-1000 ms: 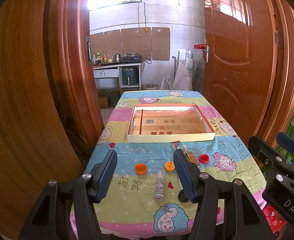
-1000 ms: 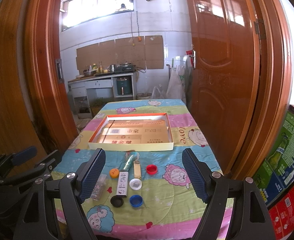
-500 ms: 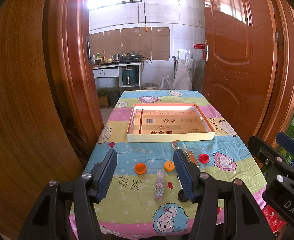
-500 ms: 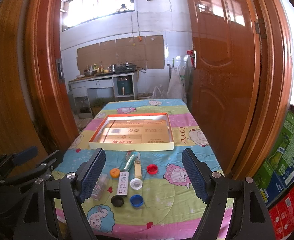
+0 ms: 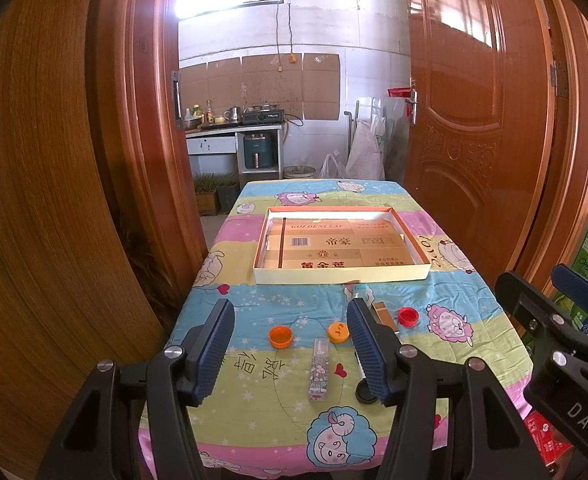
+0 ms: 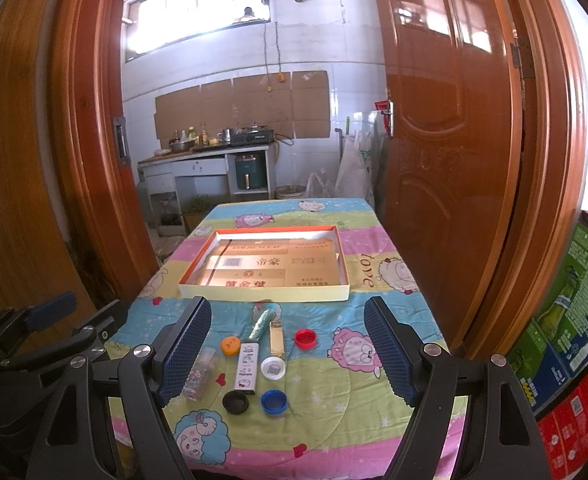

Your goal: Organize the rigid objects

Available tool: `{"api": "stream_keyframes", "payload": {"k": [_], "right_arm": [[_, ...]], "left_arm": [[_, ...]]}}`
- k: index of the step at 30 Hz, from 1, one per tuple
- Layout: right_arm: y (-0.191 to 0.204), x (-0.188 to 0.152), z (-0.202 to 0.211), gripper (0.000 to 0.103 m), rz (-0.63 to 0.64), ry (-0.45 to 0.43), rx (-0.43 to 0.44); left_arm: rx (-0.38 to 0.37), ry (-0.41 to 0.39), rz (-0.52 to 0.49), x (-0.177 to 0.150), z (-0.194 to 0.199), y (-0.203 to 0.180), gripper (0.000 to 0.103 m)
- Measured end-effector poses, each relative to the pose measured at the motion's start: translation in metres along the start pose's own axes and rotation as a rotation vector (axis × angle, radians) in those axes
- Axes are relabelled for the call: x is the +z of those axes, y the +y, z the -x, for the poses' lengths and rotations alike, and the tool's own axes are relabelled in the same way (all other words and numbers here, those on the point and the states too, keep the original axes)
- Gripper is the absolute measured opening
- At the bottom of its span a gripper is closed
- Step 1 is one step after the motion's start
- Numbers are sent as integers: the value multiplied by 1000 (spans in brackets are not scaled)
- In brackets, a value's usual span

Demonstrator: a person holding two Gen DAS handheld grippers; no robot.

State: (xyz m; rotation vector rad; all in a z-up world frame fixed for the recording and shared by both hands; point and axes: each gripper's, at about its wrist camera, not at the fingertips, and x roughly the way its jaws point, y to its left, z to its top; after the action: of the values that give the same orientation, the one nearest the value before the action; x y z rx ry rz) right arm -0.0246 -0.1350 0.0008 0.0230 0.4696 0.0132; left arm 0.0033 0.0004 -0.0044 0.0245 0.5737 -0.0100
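Caps (image 6: 273,367) and small boxes (image 6: 247,365) lie loose on the desk (image 6: 374,420), clustered near its front edge just before the shallow tray (image 6: 264,292): orange, red, white, blue and black caps, one clear box (image 5: 320,369) to the left. Left gripper (image 5: 290,344) and right gripper (image 6: 288,352) hover above the near edge, jaws wide apart, holding nothing.
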Motion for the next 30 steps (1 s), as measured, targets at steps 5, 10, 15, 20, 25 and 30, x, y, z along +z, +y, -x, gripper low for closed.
{"api": "stream_keyframes", "payload": {"k": [5,10,15,20,25,30], "right_arm": [[0,0,0,80,0,-1,0],[2,0,-1,80,2,2,2],[3,0,-2,80,4,5,3],[3,0,-6,80,7,13,7],[2,-1,-10,80,5,21,8],[-2,-2,-15,80,-1,35,8]], "left_arm": [[1,-1,0,0,0,0,59],[1,0,1,-1,0,-1,59],[1,0,1,-1,0,-1,59],[1,5,2,-3,-2,0,59],[1,14,7,-8,-5,0,59],[-2,35,14,-6,-13,2,59]]}}
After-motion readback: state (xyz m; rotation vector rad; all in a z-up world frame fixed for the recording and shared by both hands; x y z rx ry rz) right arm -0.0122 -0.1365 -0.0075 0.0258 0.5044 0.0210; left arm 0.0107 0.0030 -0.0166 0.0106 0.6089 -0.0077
